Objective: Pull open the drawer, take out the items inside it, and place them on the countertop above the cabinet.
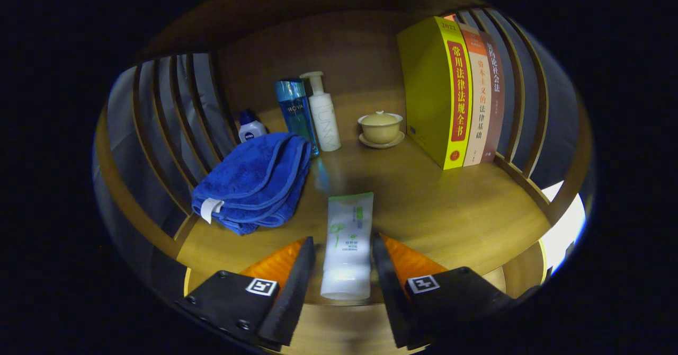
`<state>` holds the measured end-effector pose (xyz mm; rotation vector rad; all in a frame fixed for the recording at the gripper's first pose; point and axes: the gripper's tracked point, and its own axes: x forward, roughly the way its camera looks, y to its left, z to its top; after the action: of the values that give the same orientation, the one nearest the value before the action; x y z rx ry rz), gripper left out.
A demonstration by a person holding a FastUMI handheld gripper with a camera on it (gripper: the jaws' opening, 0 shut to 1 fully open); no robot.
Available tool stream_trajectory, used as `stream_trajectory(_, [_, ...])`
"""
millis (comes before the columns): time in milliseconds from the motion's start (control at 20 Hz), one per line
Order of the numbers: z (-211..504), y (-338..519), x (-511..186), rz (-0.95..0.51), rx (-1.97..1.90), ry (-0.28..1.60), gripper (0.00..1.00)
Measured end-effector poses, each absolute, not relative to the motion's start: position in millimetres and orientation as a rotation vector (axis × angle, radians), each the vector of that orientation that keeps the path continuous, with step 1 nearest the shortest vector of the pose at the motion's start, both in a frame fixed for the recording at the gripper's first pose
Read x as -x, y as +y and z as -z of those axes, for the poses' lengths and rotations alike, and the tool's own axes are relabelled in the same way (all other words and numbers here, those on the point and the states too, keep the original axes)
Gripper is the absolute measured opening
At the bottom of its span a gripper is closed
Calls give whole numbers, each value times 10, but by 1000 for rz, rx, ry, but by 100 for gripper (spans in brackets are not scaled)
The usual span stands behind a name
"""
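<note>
Countertop: wooden surface [450, 206] w/ slatted rails on both sides and a solid wood back panel; lit dimly, some glare on the wood near the middle.
Tube: white squeeze tube [347, 246] w/ green print, lying flat on the countertop, long axis pointing away from the camera; near end sits at the countertop's front edge, far end (green band) points toward the back.
Gripper: gripper [343, 249] is spread, one finger each side of the tube; small gaps visible betw. each finger and the tube's sides, so no squeeze on it (contact at the very tips can't be ruled out).
Towel: blue folded towel [254, 183], white tag at its near corner, just left of the tube, beyond the left finger; not touching the tube.
Bottles: tall blue bottle [295, 112] and white pump bottle [323, 114] upright side by side behind the towel, near the back panel; small white bottle w/ dark blue cap [250, 127] further left, partly hidden by the towel.
Cup: pale lidded cup on a saucer [380, 128], right of the pump bottle, well beyond the tube.
Books: three upright books [461, 92] at the right rail, the yellow one thickest and nearest the cup, spines facing front.
</note>
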<state>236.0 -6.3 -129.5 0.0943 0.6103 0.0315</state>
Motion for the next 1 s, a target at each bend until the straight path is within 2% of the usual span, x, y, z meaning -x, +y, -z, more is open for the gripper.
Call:
stream_trajectory(200, [1141,-61,-2238,-46,-60,564,98])
stream_trajectory(600, [706,62,-1745,-85,-15,441,99])
stream_trajectory(1000, [558,185,-1112,-121,-22,348,99])
